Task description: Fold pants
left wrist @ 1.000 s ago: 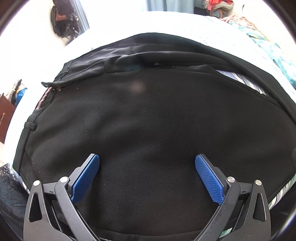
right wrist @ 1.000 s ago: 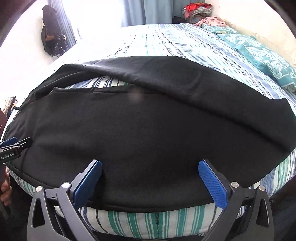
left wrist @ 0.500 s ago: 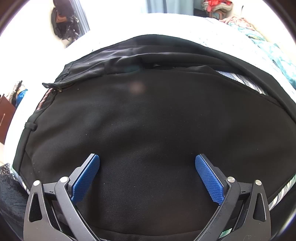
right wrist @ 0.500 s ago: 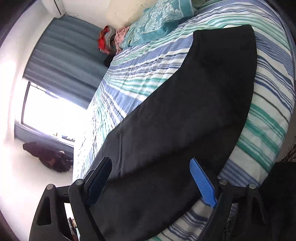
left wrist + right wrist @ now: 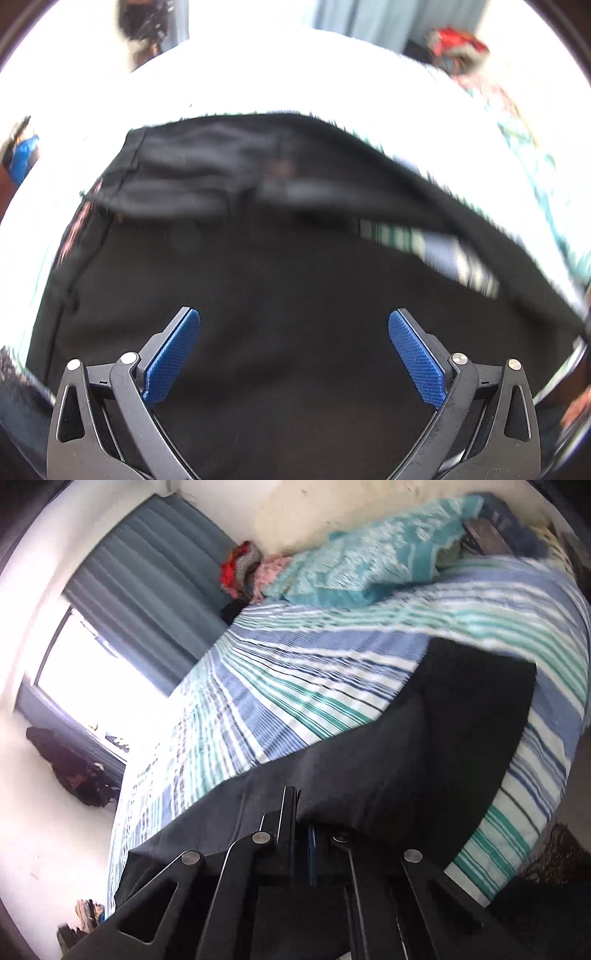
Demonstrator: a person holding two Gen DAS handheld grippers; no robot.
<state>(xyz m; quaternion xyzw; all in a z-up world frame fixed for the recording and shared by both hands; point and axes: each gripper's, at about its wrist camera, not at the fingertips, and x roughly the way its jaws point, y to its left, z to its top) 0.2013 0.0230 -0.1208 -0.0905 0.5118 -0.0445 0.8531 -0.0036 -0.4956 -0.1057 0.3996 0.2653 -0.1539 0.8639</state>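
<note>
Right wrist view: right gripper, rolled sideways, jaws just closed, pinching black pants on striped bed. Left gripper angles steeply down, jaws spread above them.

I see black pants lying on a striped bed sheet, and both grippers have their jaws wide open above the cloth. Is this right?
Not quite. Only the left gripper has its jaws wide open over the black pants. The right gripper has just closed its jaws, and black cloth appears pinched between them, as the right wrist view shows. The pants do lie on the striped bed sheet.
</note>
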